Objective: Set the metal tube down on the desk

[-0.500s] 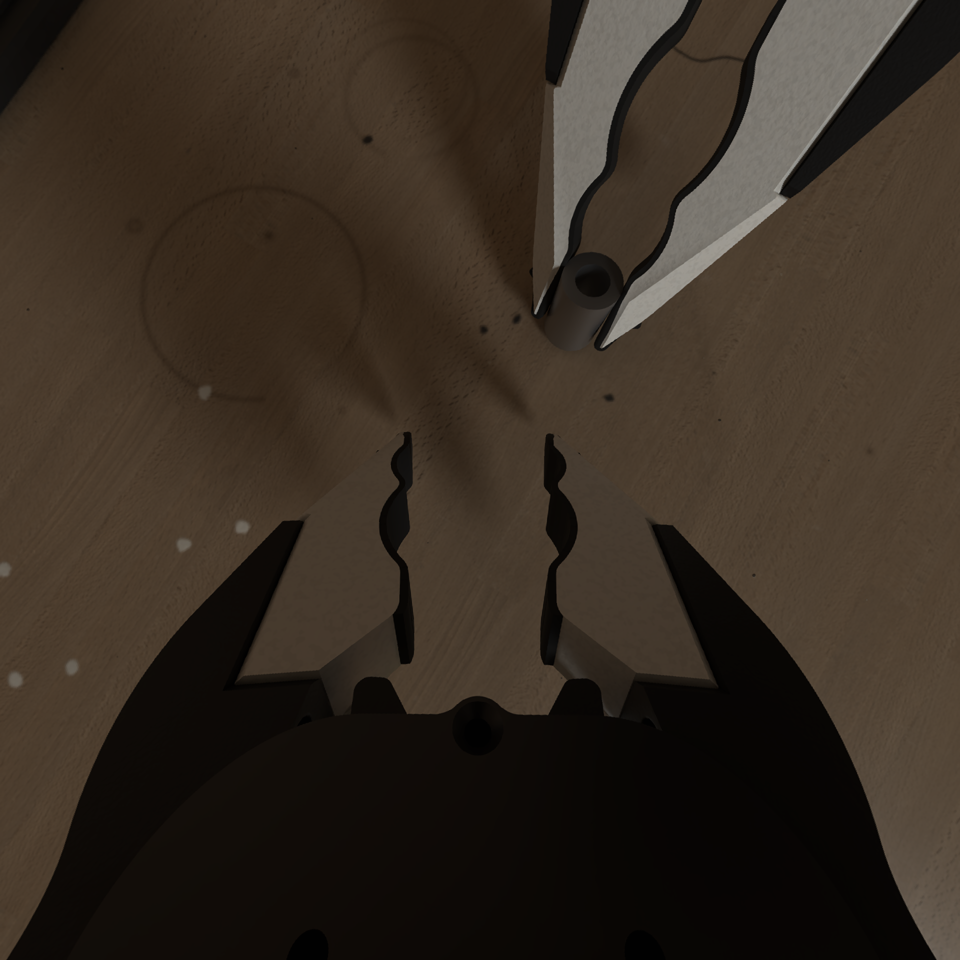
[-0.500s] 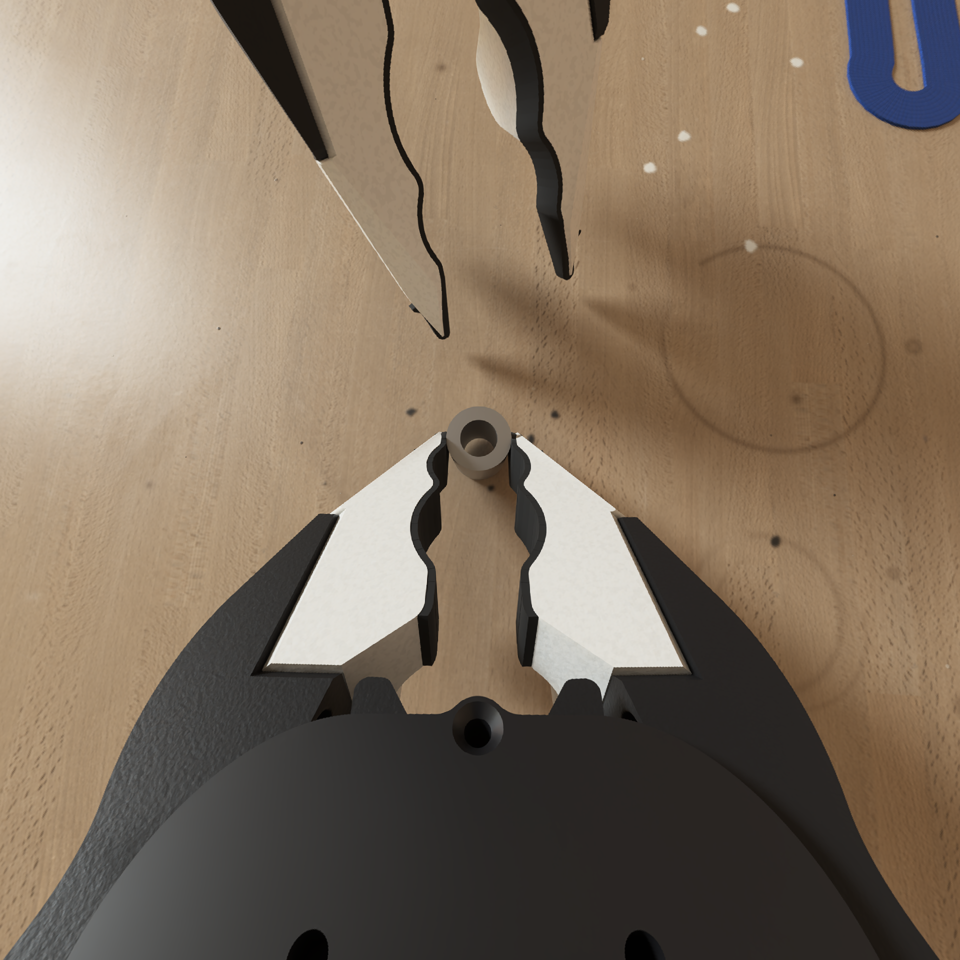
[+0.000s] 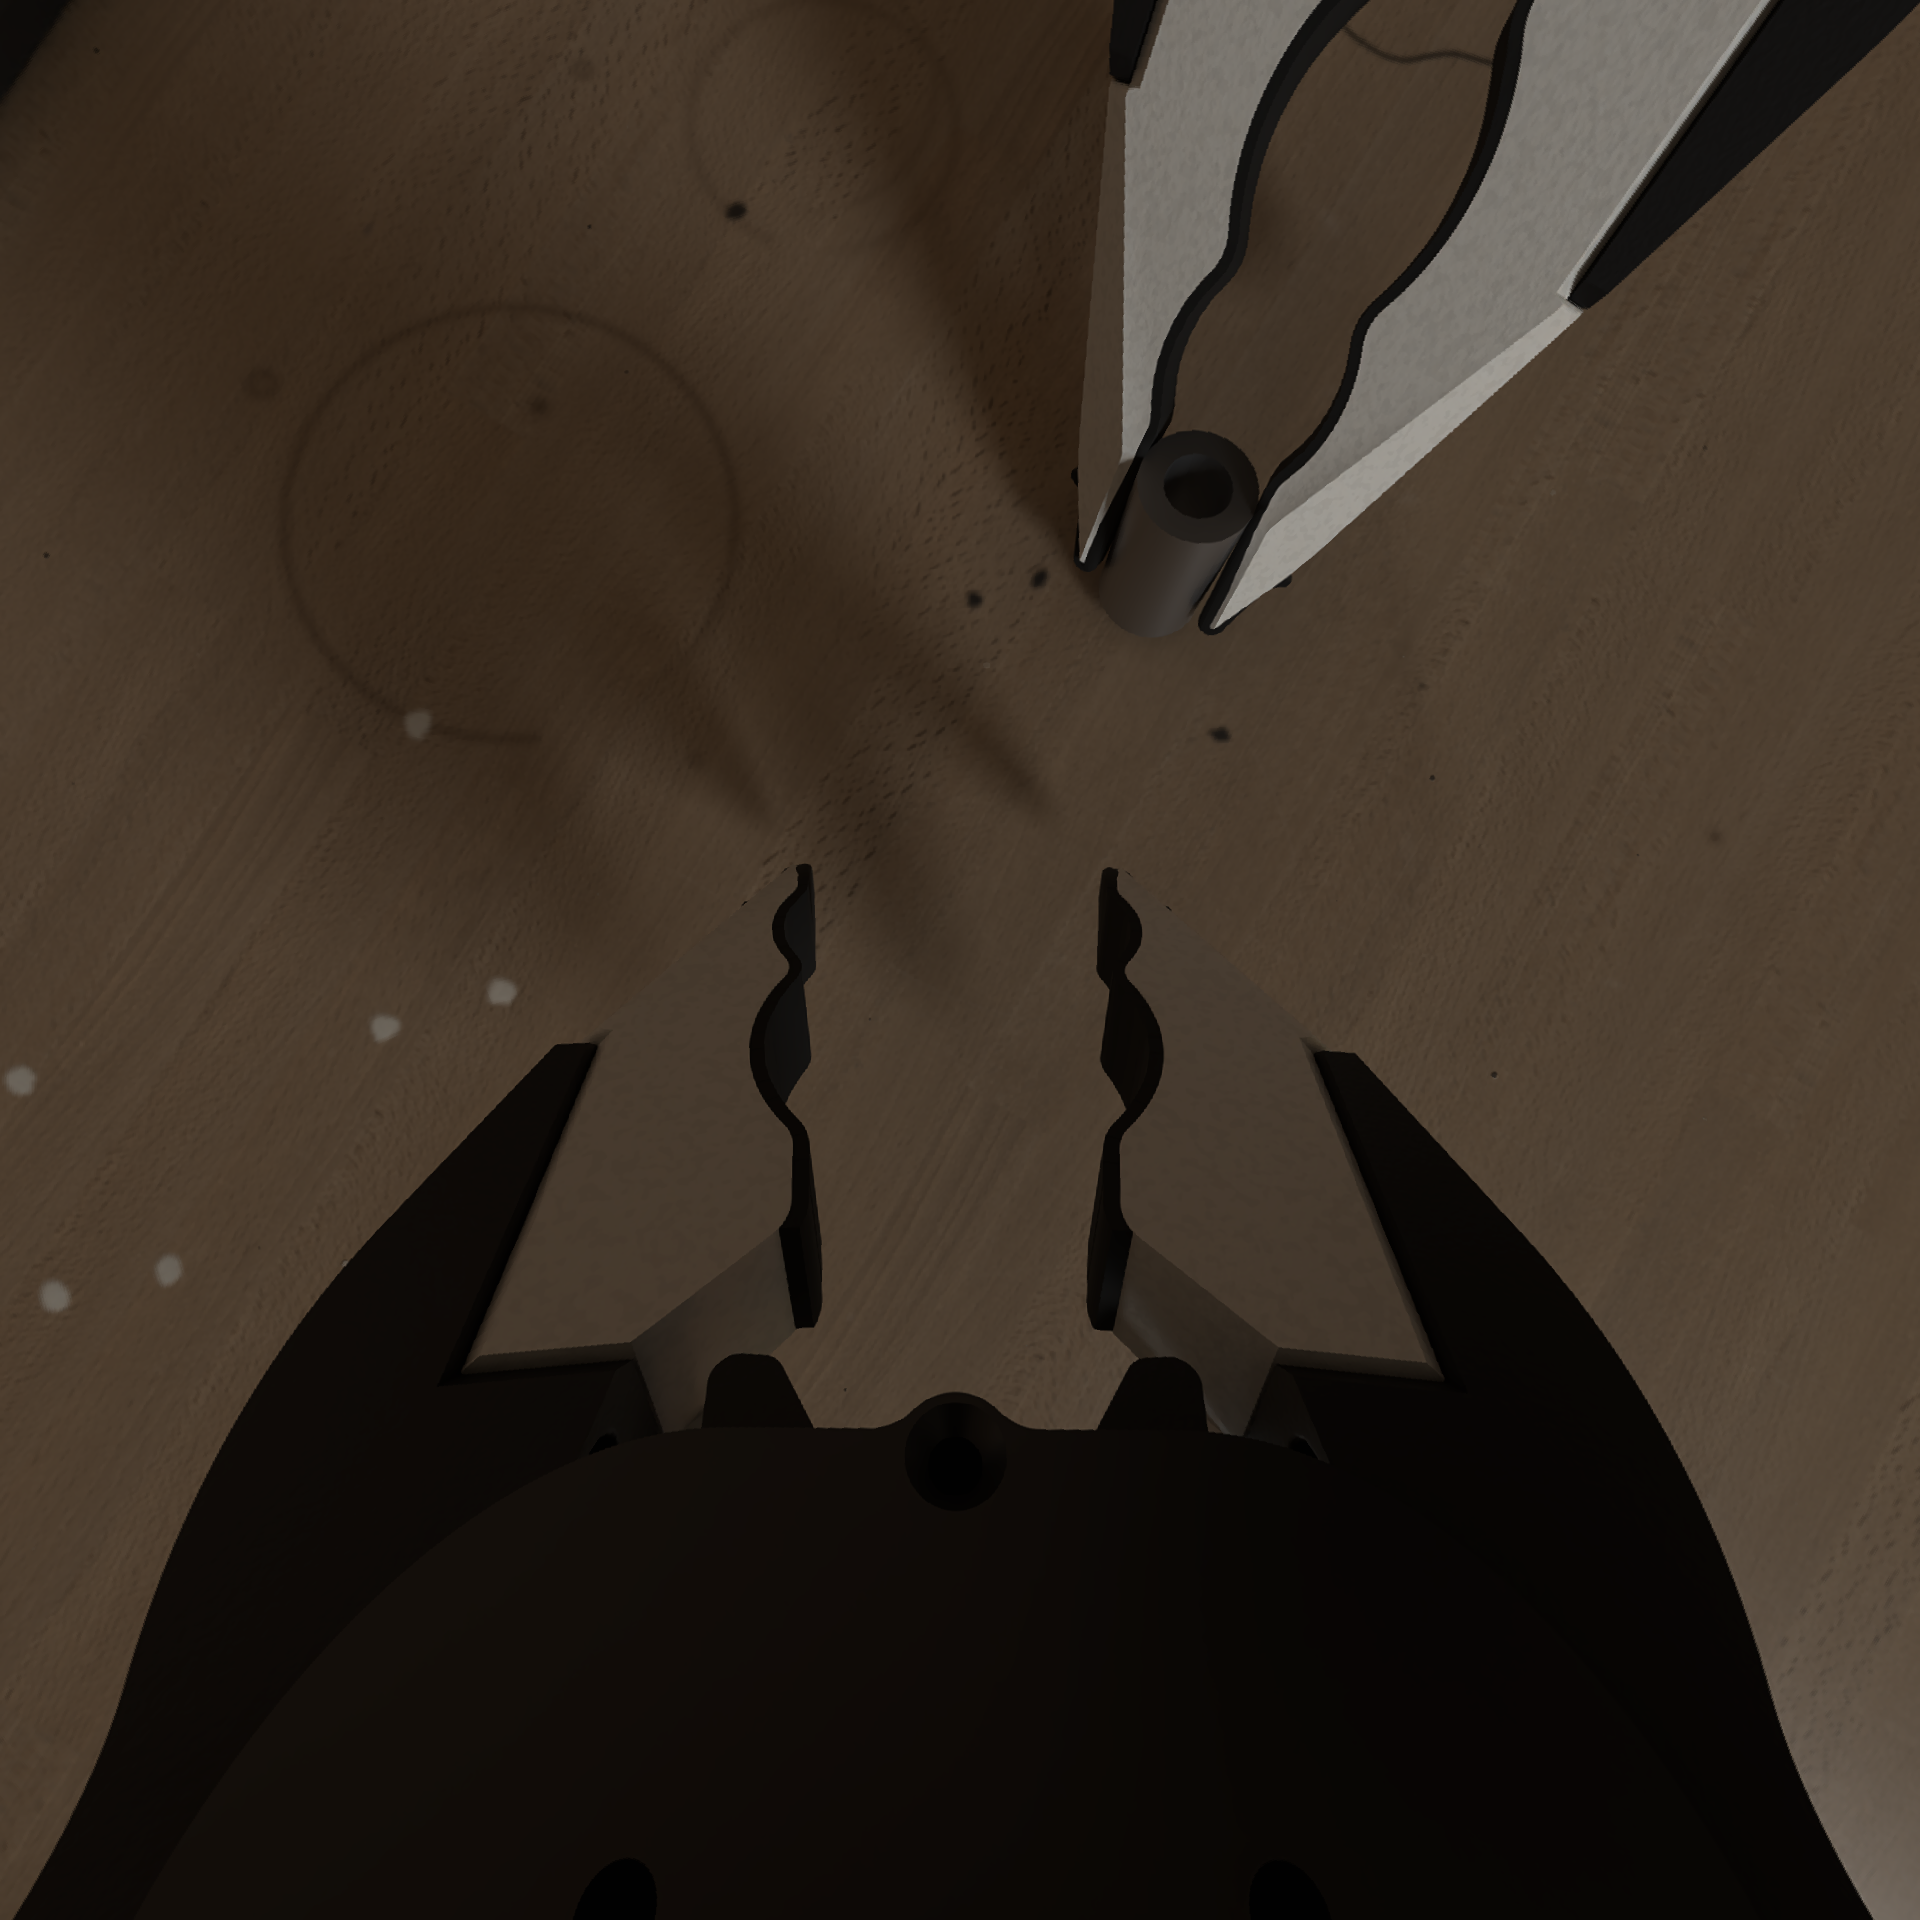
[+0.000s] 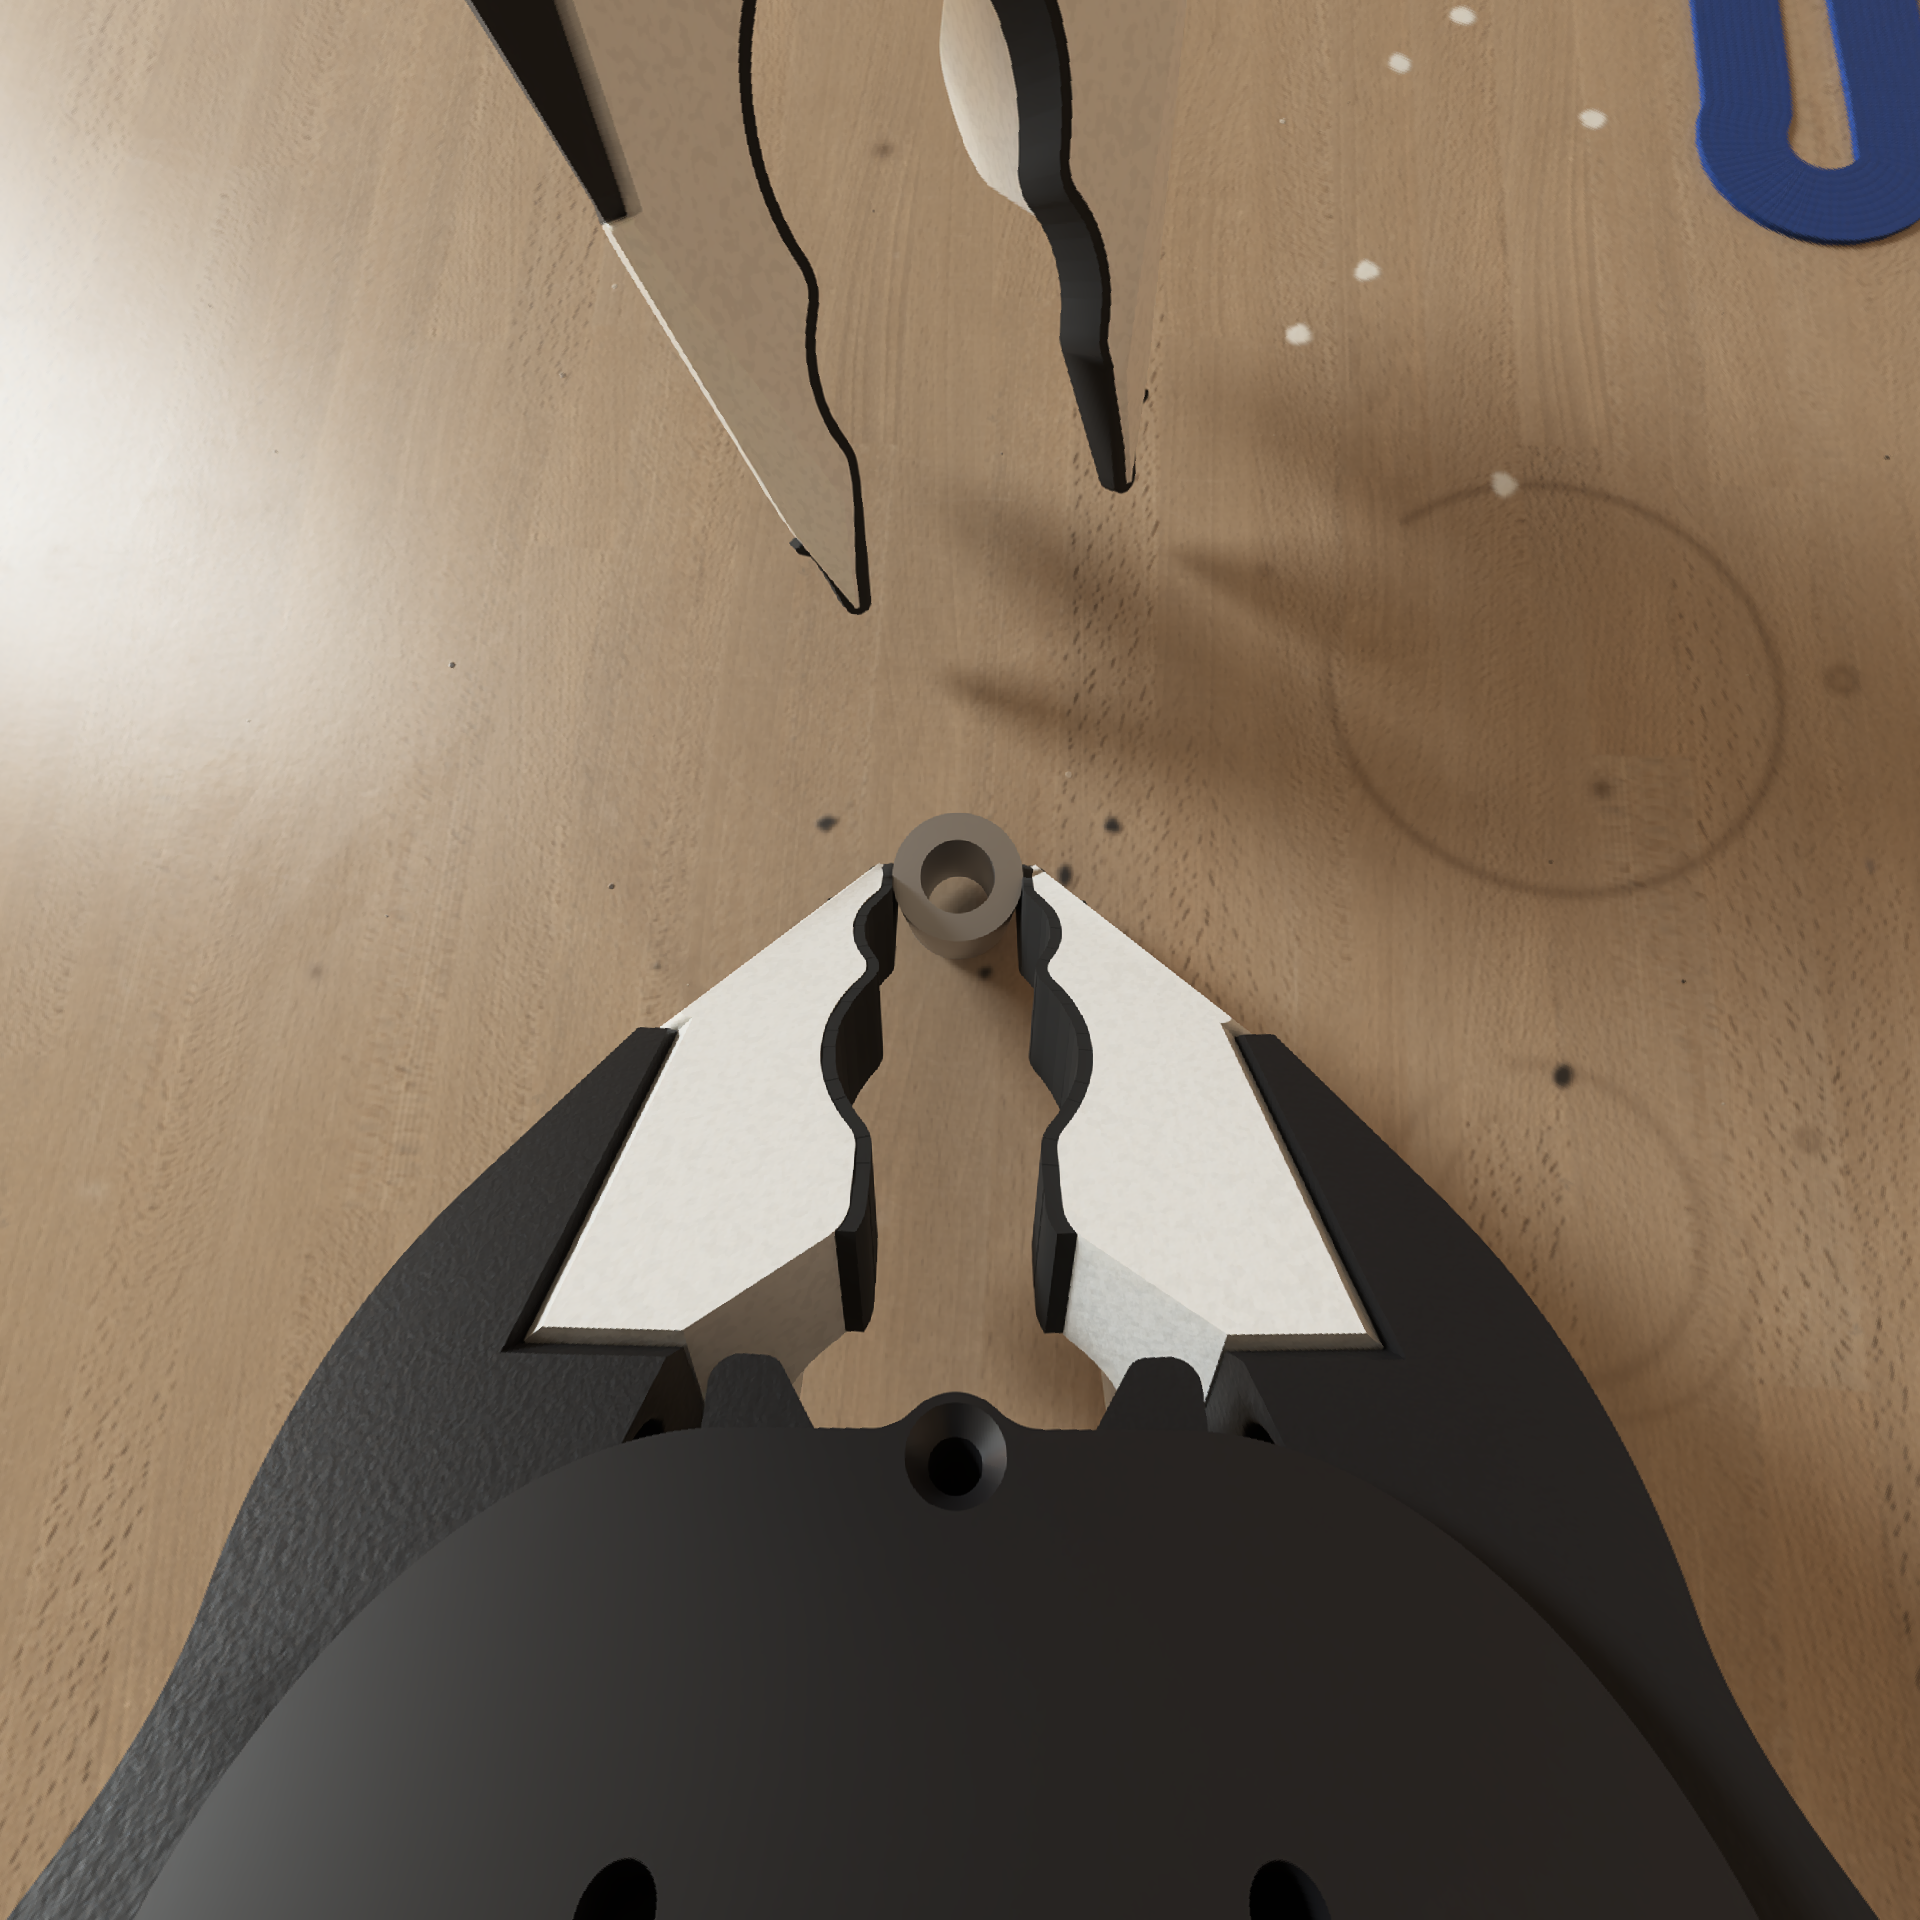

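Wooden desk (image 4: 312,831) beneath me, ring stains at 2 o'clock | blue looped object (image 4: 1808,156) at 1 o'clock on the desk | my left gripper (image 3: 956,883) spread, empty | my right gripper (image 4: 958,883) pinching the grey metal tube (image 4: 956,883) at its fingertips, bore facing me, above the wood.

My two wrist cameras look steeply down along my jaws at the worktop (image 4: 312,935), from near. They face each other; both views share the ring stain (image 3: 509,520) and the metal tube (image 4: 956,894).
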You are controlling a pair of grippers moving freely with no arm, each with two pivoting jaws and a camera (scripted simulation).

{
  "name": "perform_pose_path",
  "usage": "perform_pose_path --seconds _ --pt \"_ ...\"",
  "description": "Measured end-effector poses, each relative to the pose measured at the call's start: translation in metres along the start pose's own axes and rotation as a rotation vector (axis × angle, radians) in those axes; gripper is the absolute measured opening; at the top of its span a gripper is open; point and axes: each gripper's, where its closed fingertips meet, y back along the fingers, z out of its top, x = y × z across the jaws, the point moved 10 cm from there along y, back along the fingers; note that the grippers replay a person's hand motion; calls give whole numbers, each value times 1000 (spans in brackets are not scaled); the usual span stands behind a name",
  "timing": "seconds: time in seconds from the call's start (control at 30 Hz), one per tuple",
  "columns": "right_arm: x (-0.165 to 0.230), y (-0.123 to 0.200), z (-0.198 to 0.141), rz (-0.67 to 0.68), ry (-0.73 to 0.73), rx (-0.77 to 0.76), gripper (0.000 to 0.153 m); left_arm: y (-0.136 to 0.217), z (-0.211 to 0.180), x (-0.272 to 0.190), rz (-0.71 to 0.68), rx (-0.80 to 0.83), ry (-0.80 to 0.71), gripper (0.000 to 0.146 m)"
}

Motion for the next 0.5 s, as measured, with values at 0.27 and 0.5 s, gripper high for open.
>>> perform_pose_path --seconds 0.27,0.5 --pt "-1 -1 0 2 -5 1 22 0 -2 0 -12 2 3 56" --pt "-1 2 0 6 -18 -8 24 -2 -3 -1 -13 16 -1 58"
